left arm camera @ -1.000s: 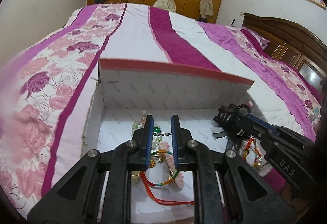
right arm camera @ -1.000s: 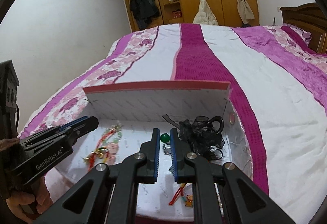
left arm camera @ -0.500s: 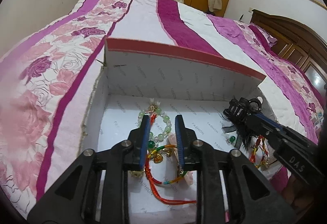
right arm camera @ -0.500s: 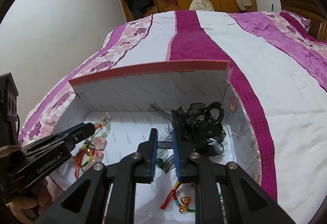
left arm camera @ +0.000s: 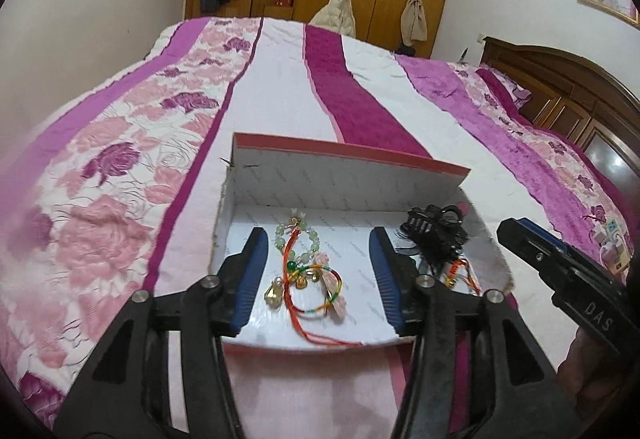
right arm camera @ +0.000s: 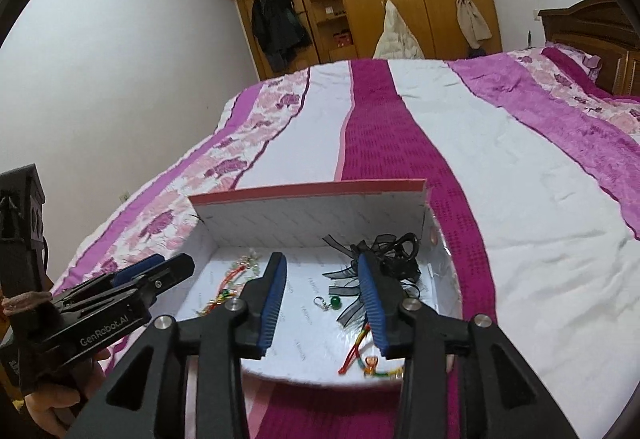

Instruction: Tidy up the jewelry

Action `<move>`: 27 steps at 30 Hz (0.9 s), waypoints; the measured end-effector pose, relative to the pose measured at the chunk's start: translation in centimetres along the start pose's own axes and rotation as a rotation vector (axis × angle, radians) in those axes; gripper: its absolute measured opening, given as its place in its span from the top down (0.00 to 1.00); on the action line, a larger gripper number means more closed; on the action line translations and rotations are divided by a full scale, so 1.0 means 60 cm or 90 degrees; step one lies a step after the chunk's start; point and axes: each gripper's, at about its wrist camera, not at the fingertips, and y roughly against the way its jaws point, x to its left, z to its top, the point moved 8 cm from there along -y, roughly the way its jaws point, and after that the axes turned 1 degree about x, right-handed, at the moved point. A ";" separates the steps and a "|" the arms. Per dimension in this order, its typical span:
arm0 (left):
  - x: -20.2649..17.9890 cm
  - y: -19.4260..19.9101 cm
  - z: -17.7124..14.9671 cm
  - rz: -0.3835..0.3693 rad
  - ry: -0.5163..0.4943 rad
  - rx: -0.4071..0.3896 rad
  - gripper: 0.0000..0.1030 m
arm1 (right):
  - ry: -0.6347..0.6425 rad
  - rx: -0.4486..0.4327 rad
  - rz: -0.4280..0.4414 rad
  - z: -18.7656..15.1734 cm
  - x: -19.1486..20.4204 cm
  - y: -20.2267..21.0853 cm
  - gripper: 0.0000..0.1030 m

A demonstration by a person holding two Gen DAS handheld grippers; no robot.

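Left wrist: tongs (left arm camera: 318, 271) opening, prob. empty, over bracelets (left arm camera: 306, 271).

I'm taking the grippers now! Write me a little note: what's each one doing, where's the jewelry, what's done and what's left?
Left gripper: jaws opening, nothing between them, above the near edge of the box.
Right gripper: jaws opening, also empty, above the same edge.
Jewelry: bead bracelet and red cord charms lie on the box floor's left side; black hair bow, green bead charm and another red cord piece on the right.
Done: every piece in view is in the box.
Left: probably tidying. I see nothing loose on the bed.
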 end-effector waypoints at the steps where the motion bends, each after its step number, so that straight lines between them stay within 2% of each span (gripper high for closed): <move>1: 0.002 0.010 0.000 0.002 0.001 -0.004 0.53 | -0.001 -0.004 0.000 0.000 0.000 0.009 0.59; 5: 0.006 0.041 -0.007 0.004 0.008 -0.014 0.50 | 0.001 -0.008 -0.005 -0.009 0.005 0.041 0.56; 10: 0.007 0.070 -0.018 0.008 0.012 -0.022 0.48 | 0.006 -0.017 -0.005 -0.024 0.018 0.083 0.44; 12: 0.006 0.078 -0.023 0.015 0.013 -0.025 0.44 | 0.015 -0.026 -0.010 -0.028 0.024 0.100 0.39; 18: 0.009 0.095 -0.041 0.051 0.008 -0.021 0.41 | 0.007 -0.034 -0.015 -0.047 0.027 0.137 0.29; 27: -0.008 0.116 -0.061 0.055 -0.006 -0.023 0.38 | -0.011 -0.040 -0.033 -0.073 0.014 0.169 0.26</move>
